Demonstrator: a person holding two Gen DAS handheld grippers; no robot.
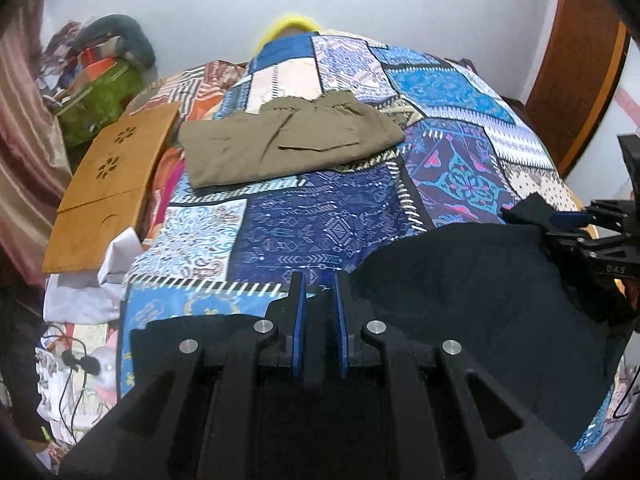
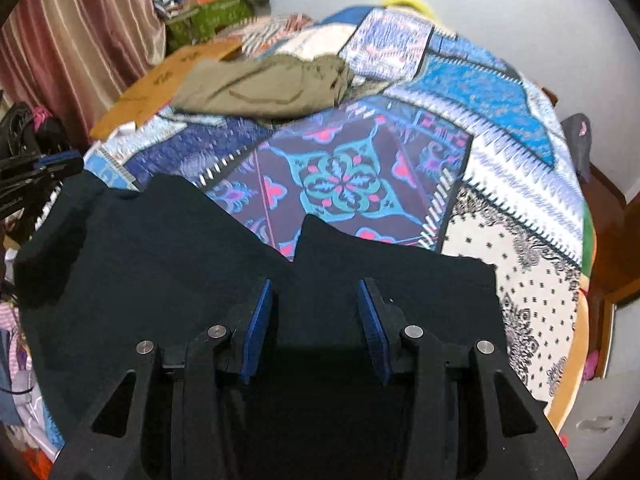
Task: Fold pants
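Observation:
Black pants (image 1: 472, 292) lie on the near part of the patchwork bedspread (image 1: 312, 216); they fill the near half of the right wrist view (image 2: 168, 256). My left gripper (image 1: 320, 280) hovers over the pants' near edge, jaws narrowly apart with only dark cloth and bedspread showing between the pads. My right gripper (image 2: 316, 292) is open above the black pants, nothing between its pads. It shows at the right edge of the left wrist view (image 1: 568, 220), by a raised corner of the pants. Folded olive pants (image 1: 288, 140) lie farther back on the bed, also in the right wrist view (image 2: 260, 88).
A wooden lap tray (image 1: 104, 188) rests at the bed's left side. A green bag (image 1: 100, 100) and clutter stand behind it by a striped curtain (image 2: 80, 40). A wooden door frame (image 1: 576, 72) is at right. Cables and cloth lie on the floor at left (image 1: 72, 364).

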